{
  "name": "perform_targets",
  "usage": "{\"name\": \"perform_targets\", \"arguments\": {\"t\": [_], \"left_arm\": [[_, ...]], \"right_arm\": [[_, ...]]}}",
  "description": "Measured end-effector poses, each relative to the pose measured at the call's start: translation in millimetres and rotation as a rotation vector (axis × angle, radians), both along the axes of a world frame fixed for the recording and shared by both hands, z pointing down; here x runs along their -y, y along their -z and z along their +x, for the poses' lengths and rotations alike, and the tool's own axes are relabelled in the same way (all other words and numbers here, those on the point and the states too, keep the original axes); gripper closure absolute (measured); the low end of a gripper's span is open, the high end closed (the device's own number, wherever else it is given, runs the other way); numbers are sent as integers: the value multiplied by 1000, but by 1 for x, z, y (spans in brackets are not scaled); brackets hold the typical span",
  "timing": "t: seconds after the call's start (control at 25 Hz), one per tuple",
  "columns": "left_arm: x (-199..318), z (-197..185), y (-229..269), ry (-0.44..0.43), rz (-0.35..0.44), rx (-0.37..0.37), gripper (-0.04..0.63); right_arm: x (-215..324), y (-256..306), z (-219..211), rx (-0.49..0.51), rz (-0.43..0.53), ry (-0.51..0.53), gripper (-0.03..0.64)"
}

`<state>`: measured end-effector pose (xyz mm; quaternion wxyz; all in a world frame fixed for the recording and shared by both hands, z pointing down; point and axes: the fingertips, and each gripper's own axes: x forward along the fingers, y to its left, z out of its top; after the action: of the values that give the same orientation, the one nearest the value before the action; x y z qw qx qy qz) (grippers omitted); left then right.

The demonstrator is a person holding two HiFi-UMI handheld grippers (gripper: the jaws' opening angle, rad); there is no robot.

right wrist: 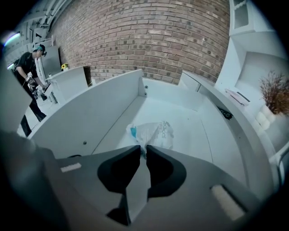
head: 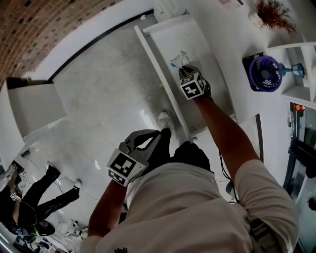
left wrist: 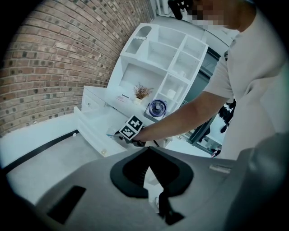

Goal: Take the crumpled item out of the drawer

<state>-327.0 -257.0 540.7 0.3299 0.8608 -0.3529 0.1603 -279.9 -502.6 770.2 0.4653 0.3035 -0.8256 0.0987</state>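
**1. Your right gripper** [right wrist: 144,150]: reaching down into the drawer. Jaws nearly together, pinching near edge of crumpled bag [right wrist: 151,134].
**2. Crumpled bag:** white/clear plastic w/ blue patch. Lies on bottom of open white drawer [right wrist: 108,115], approx. mid-width, clear of the side walls.
**3. Your left gripper** [left wrist: 147,149]: jaws closed tip to tip, nothing betw. them. Held outside drawer over grey floor [head: 103,84], well apart from bag.
**4. Purple fan** [head: 264,73]: on white shelf unit beside drawer.
**5. Dried plant** [head: 273,12]: same unit, near the fan.
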Motion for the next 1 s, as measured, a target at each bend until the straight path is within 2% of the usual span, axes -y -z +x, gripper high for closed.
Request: {"name": "perform_targets", "arguments": {"t": [0.32, 0.64, 1.0], "left_arm": [[2, 18, 8, -50, 27, 1, 591], [-2, 56, 24, -120, 70, -3, 591], [-37, 102, 38, -126, 108, 16, 591]], "right_arm": [[-11, 27, 12, 51, 9, -10, 583], [-35, 68, 41, 109, 9, -11, 591], [-92, 129, 73, 207, 24, 24, 592]]}}
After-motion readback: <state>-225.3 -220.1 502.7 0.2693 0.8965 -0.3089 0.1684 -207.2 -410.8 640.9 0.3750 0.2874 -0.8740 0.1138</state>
